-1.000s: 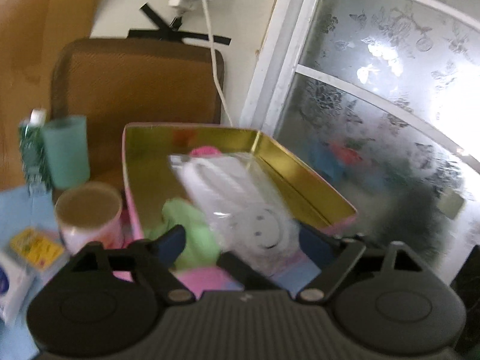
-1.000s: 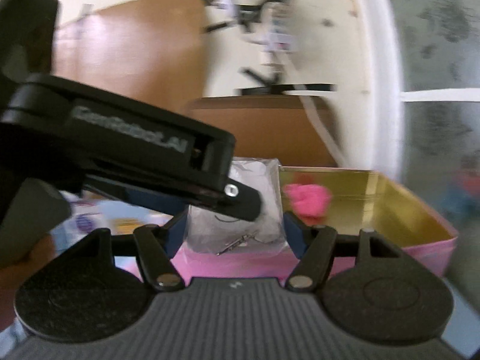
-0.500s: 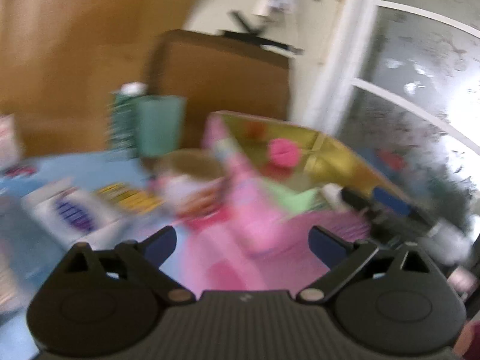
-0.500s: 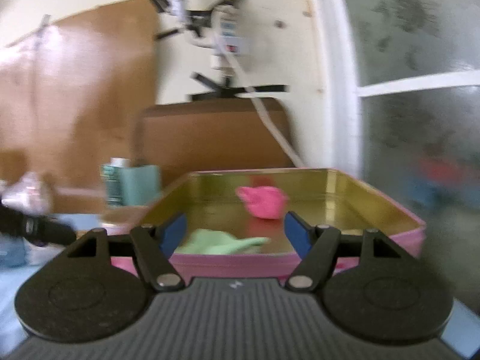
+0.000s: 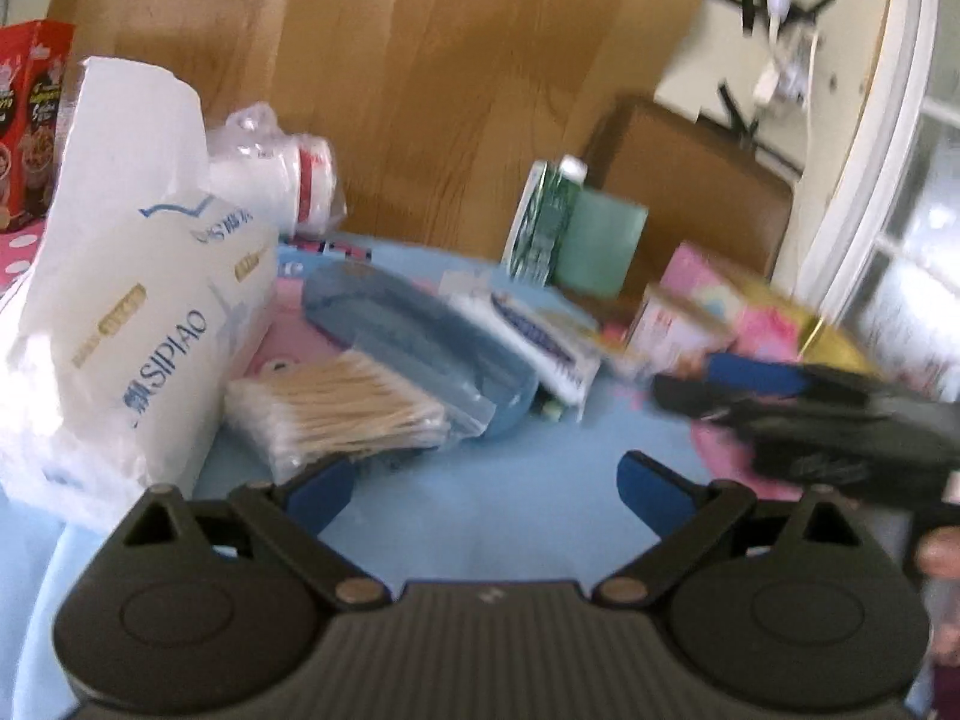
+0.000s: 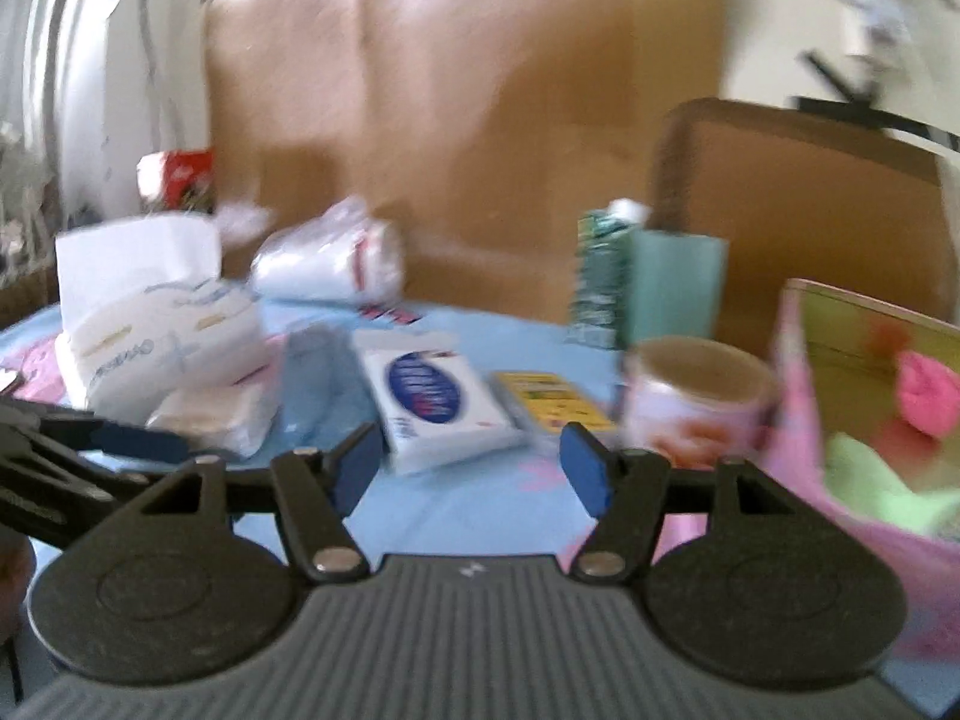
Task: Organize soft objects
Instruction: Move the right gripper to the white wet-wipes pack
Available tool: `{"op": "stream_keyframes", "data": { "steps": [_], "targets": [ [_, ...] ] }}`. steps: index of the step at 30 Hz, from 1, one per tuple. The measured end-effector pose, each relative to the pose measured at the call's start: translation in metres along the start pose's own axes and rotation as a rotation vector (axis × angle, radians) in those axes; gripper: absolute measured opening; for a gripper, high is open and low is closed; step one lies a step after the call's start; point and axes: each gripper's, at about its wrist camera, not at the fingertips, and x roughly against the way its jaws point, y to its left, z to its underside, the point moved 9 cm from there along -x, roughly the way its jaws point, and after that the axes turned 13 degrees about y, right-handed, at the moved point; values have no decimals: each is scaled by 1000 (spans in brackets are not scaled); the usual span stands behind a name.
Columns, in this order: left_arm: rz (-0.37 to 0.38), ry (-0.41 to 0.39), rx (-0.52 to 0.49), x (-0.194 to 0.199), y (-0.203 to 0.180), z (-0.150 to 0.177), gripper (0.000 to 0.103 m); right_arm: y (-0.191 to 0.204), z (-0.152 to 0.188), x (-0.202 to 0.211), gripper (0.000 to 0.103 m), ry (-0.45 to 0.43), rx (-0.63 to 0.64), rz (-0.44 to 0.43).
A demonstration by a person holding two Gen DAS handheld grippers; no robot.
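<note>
- Over the blue tablecloth (image 5: 492,480), the left gripper (image 5: 485,483) hangs with its blue-padded fingers spread wide and nothing between them; the right gripper (image 6: 474,468) is likewise wide open and empty.
- In the left wrist view, the bag of cotton swabs (image 5: 342,405) lies at about 10 o'clock from the left gripper, just beside its left fingertip; the large white tissue pack (image 5: 126,312) stands further out at 9 o'clock.
- In the right wrist view, the small white tissue packet (image 6: 435,399) sits at 12 o'clock just beyond the fingertips, with a yellow packet (image 6: 549,399) beside it at 1 o'clock.
- Step in hand, as I judge it: both grippers are free and turned toward the loose items, so this looks like choosing the next soft thing to fetch.
- The next move calls for closing on one pliant pack at its middle, squeezing gently, then carrying it toward 3 o'clock.
- The pink tin (image 6: 804,420) with the gold lining stands at 3 o'clock in the right view; it holds a pink soft lump (image 6: 927,390) and a green cloth (image 6: 882,483).
- A round paper cup (image 6: 696,405) stands just beside the tin's near wall; its contents cannot be made out.
</note>
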Motion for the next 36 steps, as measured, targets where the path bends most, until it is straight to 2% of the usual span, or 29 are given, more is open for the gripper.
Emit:
{"op": "stream_keyframes", "data": {
  "steps": [4, 7, 10, 11, 12, 13, 15, 19, 31, 35, 36],
  "targets": [
    [23, -45, 0, 8, 0, -2, 99, 12, -4, -30, 67, 68, 75, 27],
    [33, -46, -10, 7, -4, -3, 100, 12, -5, -46, 67, 126, 69, 21],
    [44, -50, -9, 6, -4, -3, 101, 15, -1, -50, 65, 143, 76, 14],
    [48, -51, -7, 6, -3, -3, 102, 16, 2, -51, 53, 151, 78, 11],
    [49, -52, -5, 7, -3, -2, 102, 16, 4, -53, 32, 158, 71, -2],
    [51, -52, -3, 7, -3, -3, 102, 14, 4, -51, 17, 160, 55, -11],
    [51, -51, -1, 7, -3, -3, 102, 9, 4, -50, 10, 151, 18, 12],
    [48, -49, -1, 6, -2, -2, 102, -3, 12, -34, 6, 126, -33, 37],
    [41, -42, 11, 6, 0, -3, 102, -1, 57, 21, 7, 104, -20, 53],
    [42, -39, 13, 5, 0, -3, 103, 0, 64, 25, 11, 112, -28, 39],
    [43, -38, 14, 5, 0, -3, 103, 0, 65, 27, 18, 110, -29, 38]
  ]
}}
